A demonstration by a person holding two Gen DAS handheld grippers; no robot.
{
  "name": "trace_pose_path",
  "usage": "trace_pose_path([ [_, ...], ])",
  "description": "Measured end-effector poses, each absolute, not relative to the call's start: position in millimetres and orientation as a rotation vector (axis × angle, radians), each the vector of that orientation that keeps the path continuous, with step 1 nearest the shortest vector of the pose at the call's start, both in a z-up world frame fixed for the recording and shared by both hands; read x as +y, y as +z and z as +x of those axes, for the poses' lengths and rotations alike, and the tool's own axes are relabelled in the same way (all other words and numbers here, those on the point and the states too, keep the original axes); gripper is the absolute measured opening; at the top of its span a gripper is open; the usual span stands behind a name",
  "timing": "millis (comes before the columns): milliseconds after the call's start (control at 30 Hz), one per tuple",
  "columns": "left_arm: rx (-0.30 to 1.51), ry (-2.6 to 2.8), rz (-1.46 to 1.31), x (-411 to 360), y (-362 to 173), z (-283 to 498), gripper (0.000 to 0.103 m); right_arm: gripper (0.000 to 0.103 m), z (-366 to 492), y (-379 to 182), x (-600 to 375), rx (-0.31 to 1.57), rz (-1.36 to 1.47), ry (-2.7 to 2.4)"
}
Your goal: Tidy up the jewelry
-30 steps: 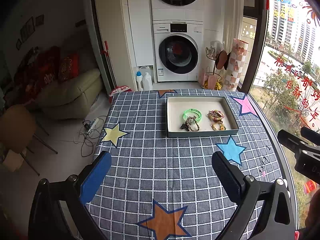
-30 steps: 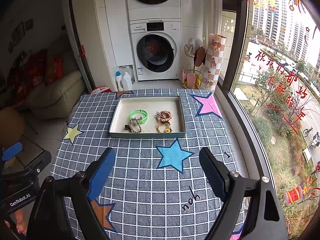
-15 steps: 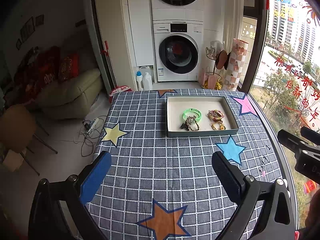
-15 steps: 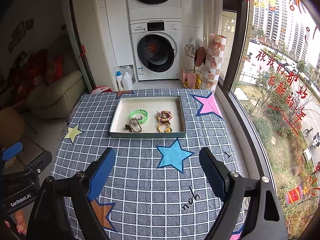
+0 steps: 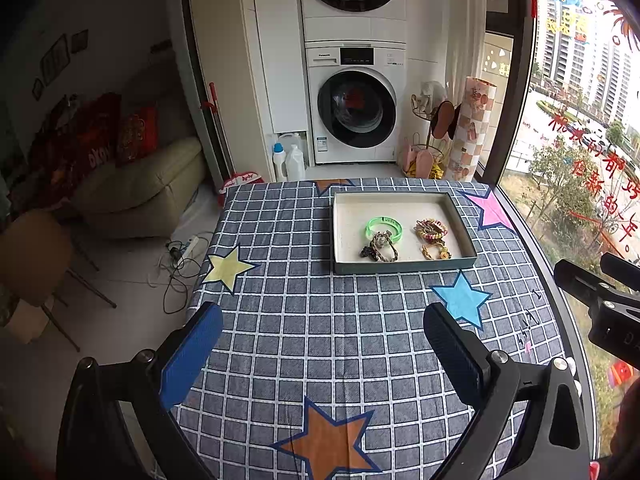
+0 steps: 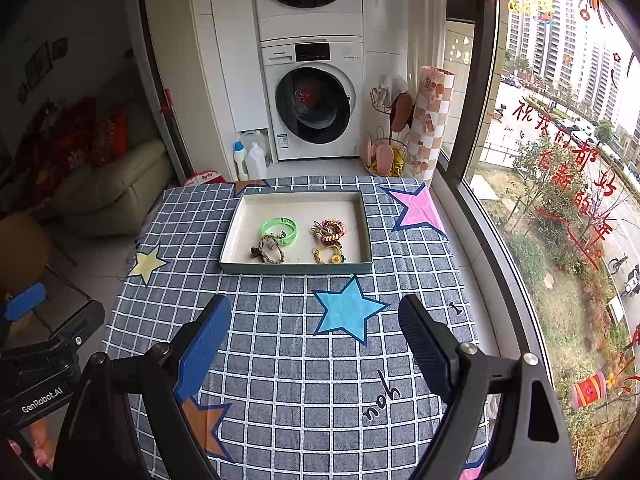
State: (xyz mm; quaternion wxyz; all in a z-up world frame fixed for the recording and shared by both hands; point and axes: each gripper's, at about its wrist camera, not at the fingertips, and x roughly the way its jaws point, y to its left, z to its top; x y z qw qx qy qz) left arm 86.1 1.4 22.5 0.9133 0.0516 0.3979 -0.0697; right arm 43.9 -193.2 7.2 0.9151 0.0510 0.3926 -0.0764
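Your left gripper [image 5: 320,344] and right gripper [image 6: 316,332] hang spread and empty, well short of the shallow white tray [image 6: 236,232]. It holds what look like four bracelets, including a green band [image 6: 279,230]; sorted or awaiting sorting, can't tell.

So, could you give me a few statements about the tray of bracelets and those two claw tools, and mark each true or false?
1. The neon green plastic bangle lies inside the shallow white tray. True.
2. The left gripper is clamped on a bracelet. False: it is open and holds nothing.
3. The right gripper is open above the grey checked tablecloth. True.
4. The tray sits on the light blue star. False: the star lies nearer, apart from it.
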Motion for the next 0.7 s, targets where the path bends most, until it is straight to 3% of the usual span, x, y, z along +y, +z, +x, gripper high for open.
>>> trace_pose_path([
  [700,0.829,-0.138,0.097,2.5,19.1,83.9,0.103,0.088,40.6,3.4,-197.4,0.823,0.108,-0.145],
])
